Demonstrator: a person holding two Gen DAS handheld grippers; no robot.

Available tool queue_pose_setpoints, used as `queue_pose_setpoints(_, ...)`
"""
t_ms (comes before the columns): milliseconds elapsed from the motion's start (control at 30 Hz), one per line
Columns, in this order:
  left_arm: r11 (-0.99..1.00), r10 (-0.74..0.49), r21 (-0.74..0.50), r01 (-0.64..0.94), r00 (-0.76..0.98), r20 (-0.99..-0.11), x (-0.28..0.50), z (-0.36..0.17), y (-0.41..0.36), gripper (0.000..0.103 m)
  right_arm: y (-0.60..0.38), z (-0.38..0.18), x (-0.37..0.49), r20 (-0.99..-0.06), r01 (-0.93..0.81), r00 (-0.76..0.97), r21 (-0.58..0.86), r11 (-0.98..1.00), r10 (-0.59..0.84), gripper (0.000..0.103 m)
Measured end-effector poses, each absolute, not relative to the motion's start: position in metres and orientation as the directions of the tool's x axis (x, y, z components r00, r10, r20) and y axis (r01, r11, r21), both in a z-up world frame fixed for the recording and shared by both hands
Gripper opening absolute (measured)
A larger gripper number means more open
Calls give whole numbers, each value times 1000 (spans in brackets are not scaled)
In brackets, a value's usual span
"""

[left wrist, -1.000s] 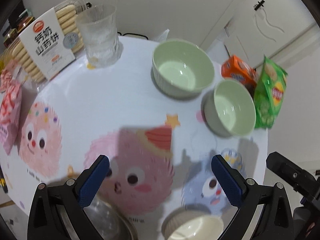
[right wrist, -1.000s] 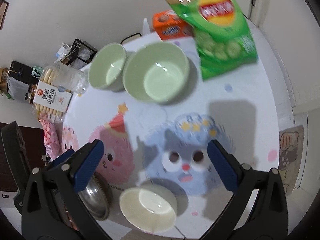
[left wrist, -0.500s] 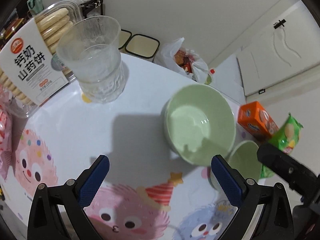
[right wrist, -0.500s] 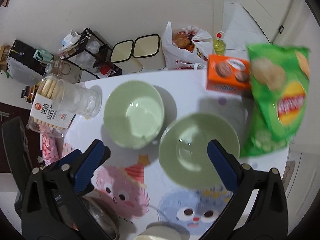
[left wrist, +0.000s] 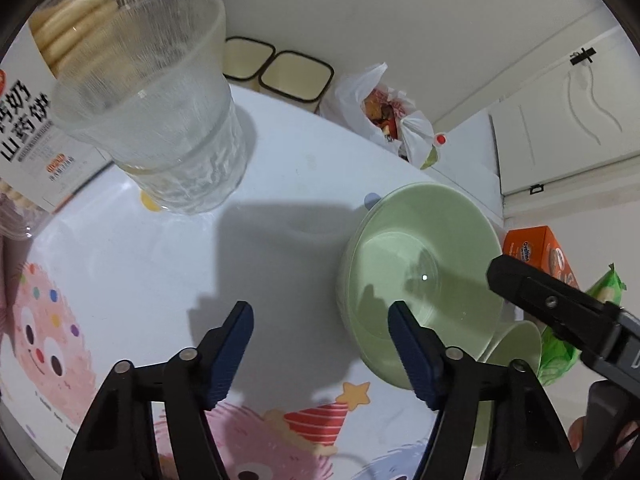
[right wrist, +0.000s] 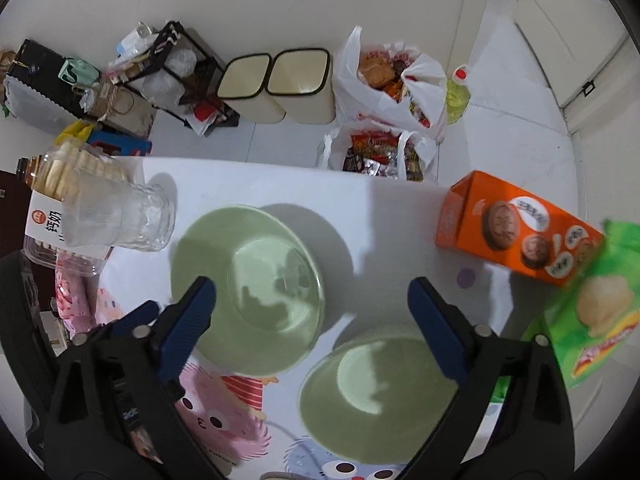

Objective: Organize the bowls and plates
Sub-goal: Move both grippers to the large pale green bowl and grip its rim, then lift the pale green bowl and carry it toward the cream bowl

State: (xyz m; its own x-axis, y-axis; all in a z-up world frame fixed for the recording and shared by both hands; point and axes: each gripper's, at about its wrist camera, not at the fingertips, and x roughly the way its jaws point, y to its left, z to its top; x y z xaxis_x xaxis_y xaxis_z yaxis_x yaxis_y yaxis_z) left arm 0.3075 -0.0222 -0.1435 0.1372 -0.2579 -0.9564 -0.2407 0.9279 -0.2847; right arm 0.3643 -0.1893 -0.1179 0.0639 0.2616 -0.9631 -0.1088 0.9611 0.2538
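Left gripper (left wrist: 320,344) closing, nothing gripped; right gripper (right wrist: 312,320) closing, empty, poised over green bowls (right wrist: 248,288) near tabletop (right wrist: 260,184) far edge.

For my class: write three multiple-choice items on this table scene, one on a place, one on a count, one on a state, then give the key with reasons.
1. Where does the clear cup stand?
A. Inside a bowl
B. Beside the biscuit tub
C. On the orange box

2. How many green bowls are on the table?
A. Two
B. Four
C. None

3. What does the right claw hold?
A. The cup
B. The chip bag
C. Nothing

Key: 1 B, the cup is next to the tub. 2 A, a far bowl and a near bowl show. 3 C, its closing jaws grip nothing.
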Motion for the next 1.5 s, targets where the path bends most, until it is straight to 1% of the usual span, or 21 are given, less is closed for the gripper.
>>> queue_pose_setpoints(33,929,-259,-284,-238,132,-957,308,-146,-23,63,-188,-121,365,-966,-113,60,243,963,251,96)
queue_pose_setpoints(67,927,-265,-289,-239,126,-956,310,-149,-24,60,-187,-123,364,-968,-118,56,236,965,244,95)
queue_pose_setpoints(100,926,-270,-293,-239,123,-955,308,-151,-25,55,-186,-126,364,-970,-120,49,230,966,237,91)
queue_pose_setpoints(133,924,-274,-295,-242,118,-954,309,-153,-26,52,-186,-129,364,-971,-120,41,230,966,236,80)
queue_pose_setpoints(200,929,-255,-276,-247,117,-960,310,-156,-26,49,-185,-136,364,-972,-119,23,231,966,235,67)
queue_pose_setpoints(300,925,-261,-282,-255,112,-959,310,-160,-26,41,-185,-139,363,-978,-123,36,201,972,207,67)
queue_pose_setpoints(333,925,-266,-286,-251,112,-958,311,-160,-27,40,-185,-141,362,-978,-122,31,200,972,205,64)
queue_pose_setpoints(367,926,-265,-285,-248,113,-958,312,-160,-27,39,-185,-143,362,-980,-118,26,195,974,200,59)
queue_pose_setpoints(400,927,-266,-286,-244,115,-957,312,-159,-28,36,-185,-144,361,-982,-117,25,185,976,189,46)
queue_pose_setpoints(433,927,-267,-287,-241,114,-957,312,-159,-29,34,-185,-145,362,-983,-115,23,178,977,182,38)
queue_pose_setpoints(467,928,-266,-286,-240,112,-957,314,-159,-29,33,-185,-146,362,-983,-111,21,178,978,182,37)
queue_pose_setpoints(567,923,-286,-305,-234,109,-952,318,-160,-31,25,-185,-147,361,-980,-100,18,195,976,197,35)
queue_pose_setpoints(600,923,-289,-307,-232,110,-951,320,-161,-32,22,-184,-147,361,-980,-98,18,195,976,198,33)
queue_pose_setpoints(633,923,-292,-310,-228,111,-950,320,-160,-33,19,-184,-148,361,-979,-95,17,199,975,201,29)
queue_pose_setpoints(667,923,-296,-314,-223,111,-949,321,-160,-34,17,-184,-148,360,-979,-92,15,203,975,205,27)
queue_pose_setpoints(733,924,-301,-319,-211,111,-947,324,-160,-38,10,-182,-150,359,-977,-89,11,210,974,212,15)
queue_pose_setpoints(900,931,-290,-307,-198,113,-950,325,-159,-39,9,-180,-150,357,-980,-88,22,194,977,197,12)
queue_pose_setpoints(1000,938,-275,-292,-185,113,-955,323,-159,-38,8,-180,-148,355,-980,-94,31,192,977,196,8)
queue_pose_setpoints(1100,942,-260,-279,-187,116,-959,319,-158,-32,8,-178,-147,351,-974,-101,30,219,971,223,8)
queue_pose_setpoints(1300,944,-251,-270,-192,116,-961,302,-152,-18,8,-164,-143,335,-974,-121,31,219,968,224,8)
queue_pose_setpoints(1500,947,-235,-259,-191,139,-962,281,-134,-6,7,-154,-129,313,-970,-133,49,232,964,240,9)
